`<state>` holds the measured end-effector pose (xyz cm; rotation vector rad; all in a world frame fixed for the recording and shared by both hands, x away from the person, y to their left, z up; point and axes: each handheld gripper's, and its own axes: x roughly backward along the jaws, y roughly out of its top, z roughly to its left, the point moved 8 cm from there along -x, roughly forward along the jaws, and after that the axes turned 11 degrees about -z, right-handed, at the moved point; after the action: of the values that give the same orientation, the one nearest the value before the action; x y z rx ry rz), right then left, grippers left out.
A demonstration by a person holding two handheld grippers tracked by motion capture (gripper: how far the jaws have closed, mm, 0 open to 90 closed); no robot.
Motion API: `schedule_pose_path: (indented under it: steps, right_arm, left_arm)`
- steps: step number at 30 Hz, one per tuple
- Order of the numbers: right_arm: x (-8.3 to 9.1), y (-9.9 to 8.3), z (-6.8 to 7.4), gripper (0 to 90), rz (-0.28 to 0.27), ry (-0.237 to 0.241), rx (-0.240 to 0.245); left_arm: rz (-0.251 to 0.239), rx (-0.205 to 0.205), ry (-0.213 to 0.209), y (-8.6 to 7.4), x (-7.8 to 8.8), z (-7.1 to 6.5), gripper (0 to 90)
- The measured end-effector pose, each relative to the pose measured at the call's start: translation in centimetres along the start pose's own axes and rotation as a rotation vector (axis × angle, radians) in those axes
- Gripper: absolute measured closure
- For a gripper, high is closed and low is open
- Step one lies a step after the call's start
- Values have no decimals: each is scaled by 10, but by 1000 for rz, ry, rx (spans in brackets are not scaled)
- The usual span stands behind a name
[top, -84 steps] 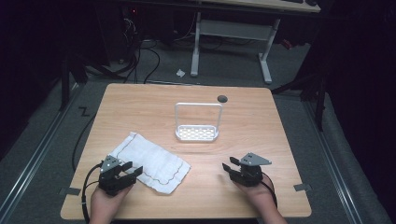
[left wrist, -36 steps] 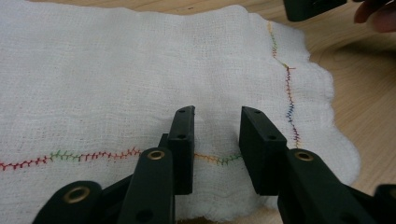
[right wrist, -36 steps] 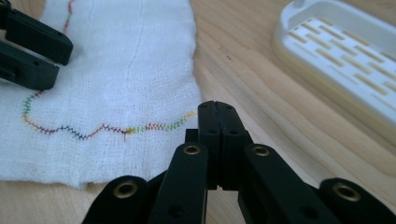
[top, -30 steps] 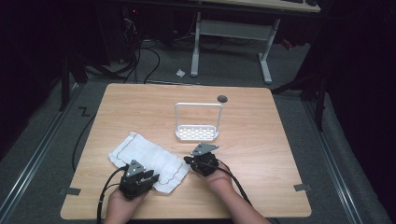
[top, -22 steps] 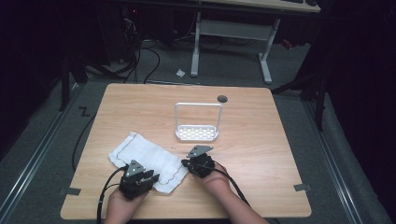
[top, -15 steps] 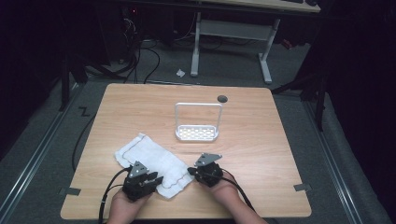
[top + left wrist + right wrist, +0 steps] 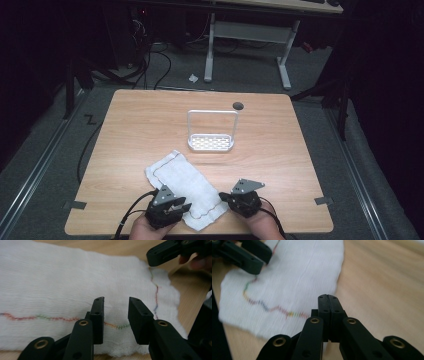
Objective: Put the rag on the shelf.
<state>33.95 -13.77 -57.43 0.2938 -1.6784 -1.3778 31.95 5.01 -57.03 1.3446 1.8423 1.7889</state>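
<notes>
From the high view, a white cloth (image 7: 186, 188) lies flat on the wooden surface (image 7: 150, 120), its near end between both tools; in the left gripper view, the left hand-held gripper (image 7: 116, 317) gapes over the stitched hem; in the right gripper view, the right hand-held gripper (image 7: 328, 312) is closed at the cloth's edge, whether pinching it I cannot tell; the cloth looks light and limp, best pinched at its near corners.

The left hand-held gripper (image 7: 116, 317) has its jaws apart; the right hand-held gripper (image 7: 329, 300) has them pressed together.
</notes>
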Motion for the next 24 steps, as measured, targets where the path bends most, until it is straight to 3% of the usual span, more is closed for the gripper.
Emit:
schedule_pose_path:
  steps: [2,3,4,5,7,8,11,15,16,17,18,19,21,22,23,24]
  right_arm:
    - [-12,18,-3,900,-21,-1,18]
    - [-30,33,-7,900,-21,-2,41]
    - [-30,33,-7,900,-21,-2,41]
    - [-42,39,-9,900,-11,5,42]
    - [-66,47,-11,900,30,4,58]
    - [-88,50,-13,900,65,13,68]
    - [-102,46,-15,900,104,15,80]
    - [-92,39,-15,900,92,11,67]
    - [-88,37,-14,900,91,11,69]
    - [-72,27,-12,900,85,5,70]
    - [-72,27,-12,900,85,5,70]
    - [-56,17,-10,900,76,2,57]
    - [-47,12,-9,900,68,3,52]
    - [-30,1,-6,900,55,0,34]
    - [-24,-3,-5,900,48,2,31]
    - [-24,-3,-5,900,48,2,31]
  left_arm:
    - [-14,12,48,1,7,13,715]
    - [-8,24,68,-1,9,20,750]
    - [2,52,78,-4,9,26,750]
    - [14,72,85,-7,9,31,759]
    - [33,71,109,-12,6,39,773]
    - [30,76,113,-10,4,42,783]
    - [37,65,110,-9,1,44,777]
    - [33,51,99,-8,-4,42,777]
    - [11,111,91,-7,-8,34,777]
    - [39,29,79,-6,-11,35,776]
    - [39,29,79,-6,-11,35,774]
    - [41,14,56,-5,-16,30,769]
    - [44,8,44,-5,-19,27,767]
    - [40,51,13,-4,-25,17,761]
    - [51,10,-2,-3,-29,15,760]
    - [51,10,-2,-3,-29,15,759]
